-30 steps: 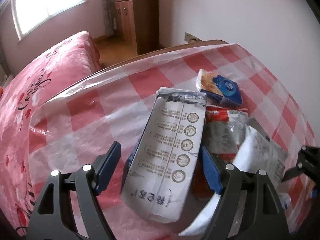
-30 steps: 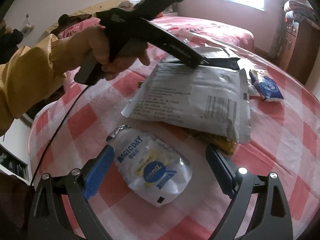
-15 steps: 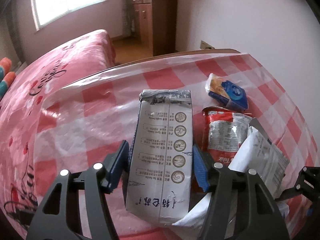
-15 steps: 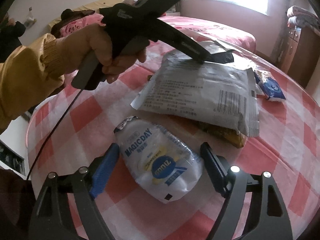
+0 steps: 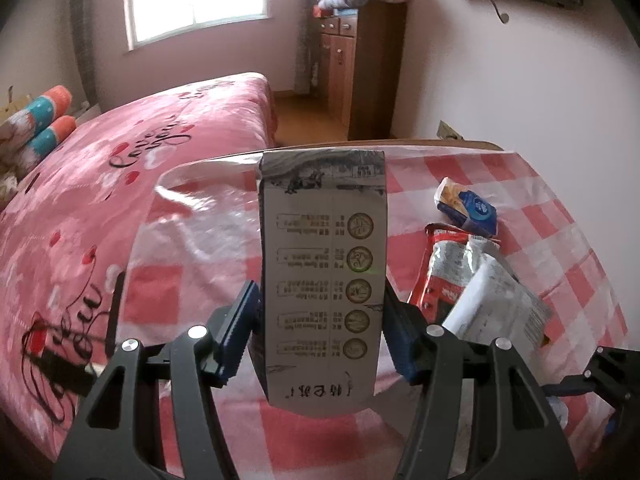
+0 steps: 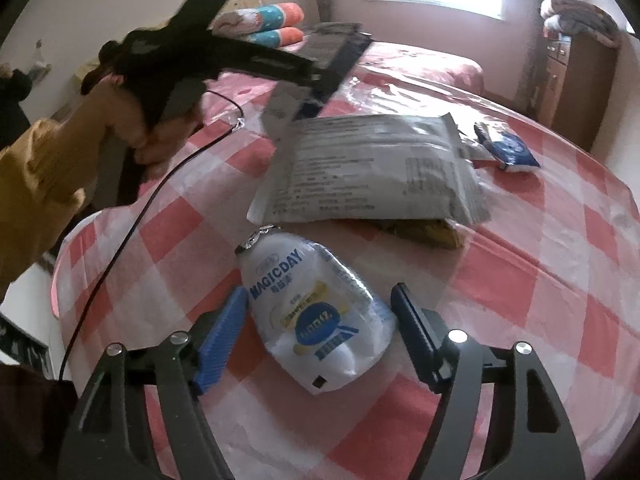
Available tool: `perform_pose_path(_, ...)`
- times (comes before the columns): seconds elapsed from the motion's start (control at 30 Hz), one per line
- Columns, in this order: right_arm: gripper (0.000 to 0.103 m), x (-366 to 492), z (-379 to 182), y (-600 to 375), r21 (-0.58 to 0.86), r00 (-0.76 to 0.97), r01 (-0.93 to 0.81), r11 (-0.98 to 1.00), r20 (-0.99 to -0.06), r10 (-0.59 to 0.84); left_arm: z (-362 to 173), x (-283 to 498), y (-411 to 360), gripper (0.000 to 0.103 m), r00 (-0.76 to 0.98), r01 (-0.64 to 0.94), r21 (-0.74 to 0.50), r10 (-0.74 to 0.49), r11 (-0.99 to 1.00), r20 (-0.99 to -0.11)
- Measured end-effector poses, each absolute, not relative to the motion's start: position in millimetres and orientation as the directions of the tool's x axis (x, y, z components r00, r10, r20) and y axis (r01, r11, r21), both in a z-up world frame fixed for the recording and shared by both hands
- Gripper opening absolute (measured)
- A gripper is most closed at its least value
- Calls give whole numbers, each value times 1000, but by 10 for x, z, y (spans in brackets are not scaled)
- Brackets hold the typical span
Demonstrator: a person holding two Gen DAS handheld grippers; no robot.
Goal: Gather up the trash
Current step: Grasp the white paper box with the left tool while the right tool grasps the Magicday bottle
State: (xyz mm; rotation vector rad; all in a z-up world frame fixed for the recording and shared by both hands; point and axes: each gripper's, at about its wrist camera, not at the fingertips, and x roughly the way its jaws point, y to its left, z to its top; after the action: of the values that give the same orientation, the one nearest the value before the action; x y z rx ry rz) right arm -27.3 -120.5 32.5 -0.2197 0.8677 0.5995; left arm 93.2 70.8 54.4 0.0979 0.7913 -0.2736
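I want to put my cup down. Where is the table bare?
The checked table is bare right of the white pouch and the big grey bag. It's also bare left of the carton. The middle is crowded with wrappers.

Surface: round table point(image 6: 560, 280) in red-and-white checked cloth | Lying on it: white MAGICDAY pouch point(image 6: 316, 316); large grey packet point(image 6: 372, 172) over a yellow wrapper point(image 6: 420, 232); red snack bag point(image 5: 444, 272); small blue packet point(image 6: 508, 148)

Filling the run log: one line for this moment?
left tongs: gripping lifted grey printed carton | right tongs: closing around white MAGICDAY pouch, checked table
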Motion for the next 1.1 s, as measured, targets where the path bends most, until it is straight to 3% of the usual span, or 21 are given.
perform_pose_path(0.27, 47, -360, 371, -1376, 114, 481, -520, 846, -780, 400, 613, 511, 892, 59, 683, 234, -52, -202, 971, -702)
perform_pose_path(0.43, 53, -405, 362, -1430, 152, 461, -501, 852, -787, 411, 640, 259, 962, 59, 688, 230, -79, -220, 970, -692)
perform_pose_path(0.5, 70, -449, 376, -1380, 127, 475, -507, 852, -784, 400, 640, 201, 995, 59, 685, 223, -101, -230, 969, -691)
perform_pose_path(0.6, 80, -495, 418, -1255, 81, 494, -533, 842, -779, 387, 621, 104, 1050, 59, 679, 213, -139, -249, 967, -690)
perform_pose_path(0.83, 80, -507, 298, -1080, 28, 493, -542, 840, -799, 345, 634, -56, 1156, 59, 686, 201, -202, -285, 958, -670)
perform_pose_path(0.93, 66, -536, 285, -1088, -20, 531, -518, 855, -791, 303, 663, -122, 1195, 58, 692, 197, -220, -294, 955, -659)
perform_pose_path(1.1, 65, -554, 283, -1116, -17, 546, -498, 867, -783, 298, 701, -244, 1222, 58, 699, 198, -235, -305, 952, -647)
